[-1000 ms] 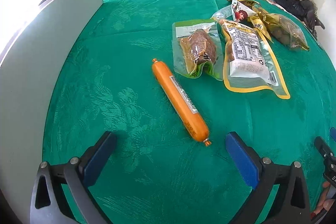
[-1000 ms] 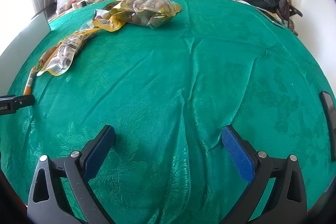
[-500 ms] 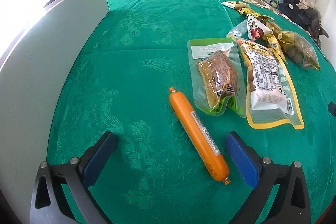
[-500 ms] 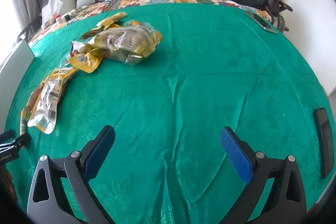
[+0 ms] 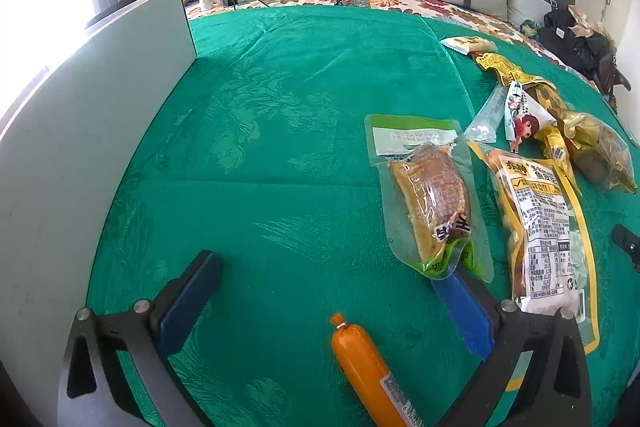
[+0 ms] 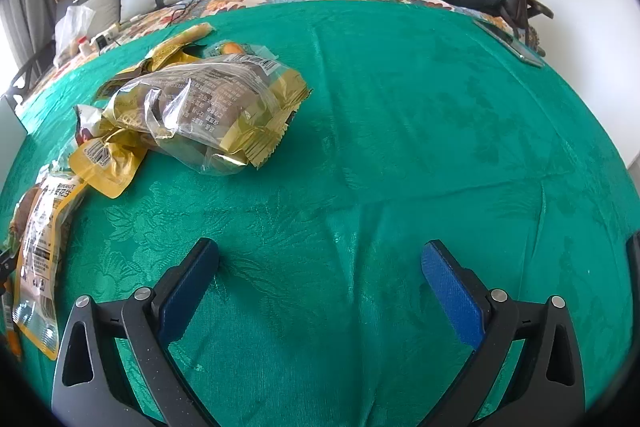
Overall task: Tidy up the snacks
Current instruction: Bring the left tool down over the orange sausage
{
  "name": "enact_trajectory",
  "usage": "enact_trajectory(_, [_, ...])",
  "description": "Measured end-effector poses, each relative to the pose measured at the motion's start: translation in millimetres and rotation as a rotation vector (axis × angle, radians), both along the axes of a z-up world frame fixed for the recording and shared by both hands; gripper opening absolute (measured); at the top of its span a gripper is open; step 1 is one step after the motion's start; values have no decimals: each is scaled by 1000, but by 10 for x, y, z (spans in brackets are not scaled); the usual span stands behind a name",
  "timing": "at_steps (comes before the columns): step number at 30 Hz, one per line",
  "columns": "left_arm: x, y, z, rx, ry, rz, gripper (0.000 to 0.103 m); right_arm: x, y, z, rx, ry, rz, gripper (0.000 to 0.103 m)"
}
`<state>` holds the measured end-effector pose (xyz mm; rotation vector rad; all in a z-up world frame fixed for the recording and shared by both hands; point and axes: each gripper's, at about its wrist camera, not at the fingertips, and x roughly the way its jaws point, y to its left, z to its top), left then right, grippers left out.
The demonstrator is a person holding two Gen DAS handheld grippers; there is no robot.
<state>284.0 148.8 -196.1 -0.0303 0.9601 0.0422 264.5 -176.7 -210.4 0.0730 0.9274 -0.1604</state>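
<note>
The left gripper (image 5: 328,301) has drawn back so the orange sausage (image 5: 366,371) lies between its wide, empty jaws, long axis running toward the bed's near edge; the right gripper (image 6: 320,281), also wide, is farther.

- My left gripper (image 5: 326,301) hangs wide open with the orange sausage (image 5: 366,371) lying between its fingers, at 6 o'clock.
- At 9 o'clock a pale upright board (image 5: 92,131) walls off that whole side.
- From 12 to 11 o'clock, bare green cloth (image 5: 280,131) gives me room.
- At 2 o'clock the green pouch (image 5: 428,195) sits against my right finger, the yellow packet (image 5: 540,227) beyond it.
- My right gripper (image 6: 320,287): cloth free from 12 to 3 o'clock; a snack pile (image 6: 208,107) crowds 10 o'clock.
</note>
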Motion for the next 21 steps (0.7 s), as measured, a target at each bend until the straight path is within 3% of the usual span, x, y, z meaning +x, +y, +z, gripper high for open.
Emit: enact_trajectory(21, [-64, -14, -5, 2, -5, 2, 103, 0, 3, 1, 0, 0, 0, 103])
